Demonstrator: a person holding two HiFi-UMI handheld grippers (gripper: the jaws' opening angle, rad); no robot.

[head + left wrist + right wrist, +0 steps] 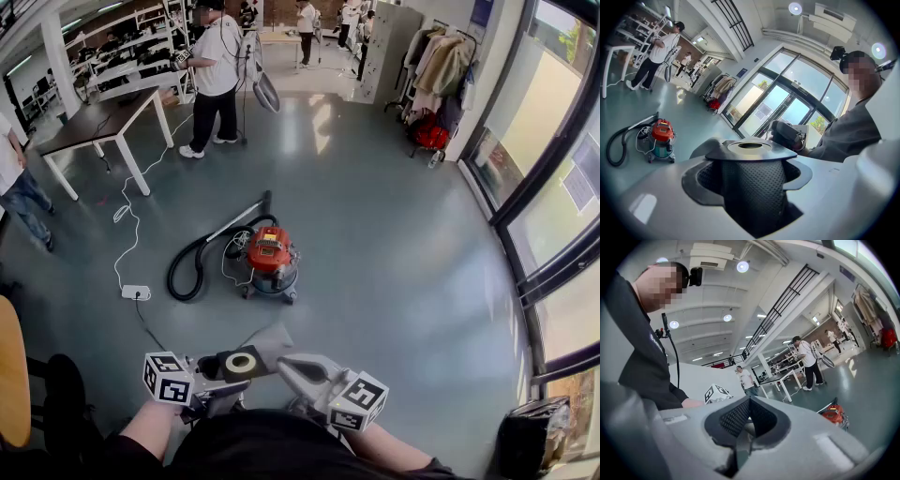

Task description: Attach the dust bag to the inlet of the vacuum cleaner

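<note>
Far left: table (89,125) with white legs, and a bystander (19,183) cut off by the frame edge. A white cable runs down the grey floor to a power strip (136,292).

Low, left of centre: left gripper (228,373), tipped a little downward. Its jaws are spread wide and clamped across the dark collar (780,153) of the bag (267,339). The collar lies flat across the jaw tips with its round opening facing up (pale ring round the hole). The bag's grey cloth runs up and to the right from the collar. It is held off the floor, close to the holder's body.

Centre, well apart from the bag: vacuum (271,255) on the floor, with a red top and a metal drum on castors. Its black hose (185,267) loops out to the left. The inlet cannot be made out from here. Another person (216,75) stands beyond, near the table.

Just right of the bag: right gripper (286,363), held level, jaws fully together. A thin grey strip sits in the seam, seemingly the bag's cloth. In the head view the tip touches the cloth's edge.

Far right: coat rack (441,70), then glass doors (553,187).
</note>
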